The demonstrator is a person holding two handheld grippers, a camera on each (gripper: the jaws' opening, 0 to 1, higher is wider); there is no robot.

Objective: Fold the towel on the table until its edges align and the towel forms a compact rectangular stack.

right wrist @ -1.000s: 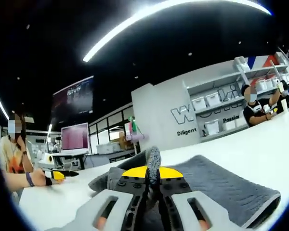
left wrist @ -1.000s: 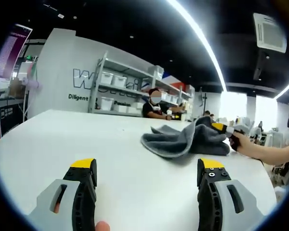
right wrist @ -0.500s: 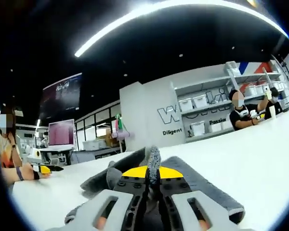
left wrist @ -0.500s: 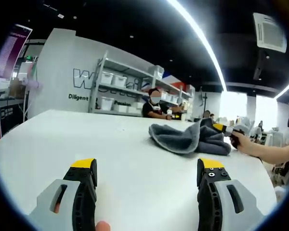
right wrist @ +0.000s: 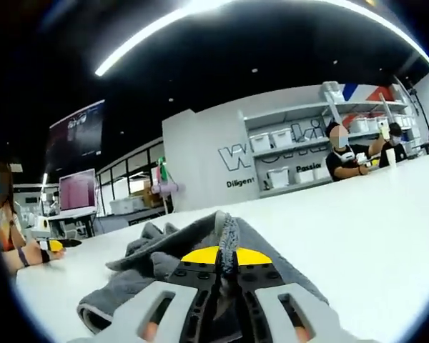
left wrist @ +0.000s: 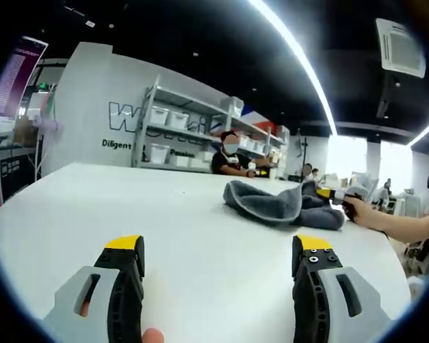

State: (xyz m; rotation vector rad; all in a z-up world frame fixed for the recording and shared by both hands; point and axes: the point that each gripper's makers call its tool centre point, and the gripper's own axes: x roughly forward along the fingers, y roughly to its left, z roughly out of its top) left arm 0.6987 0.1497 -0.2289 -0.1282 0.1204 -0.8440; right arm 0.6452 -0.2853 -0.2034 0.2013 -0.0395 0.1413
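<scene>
One grey towel [left wrist: 282, 205], bunched. One white counter [left wrist: 93, 207]. Two hand-held grippers: the left hand-held gripper [left wrist: 218, 275], jaws wide apart, and the right hand-held gripper [right wrist: 227, 268], jaws pressed together on a fold of the towel. One shelving rack [left wrist: 179, 132] along the back wall, several white bins on it, too small to number. One long ceiling light strip [left wrist: 300, 57]. One monitor [right wrist: 75, 200]. Two seated people by the rack in the right gripper view.
</scene>
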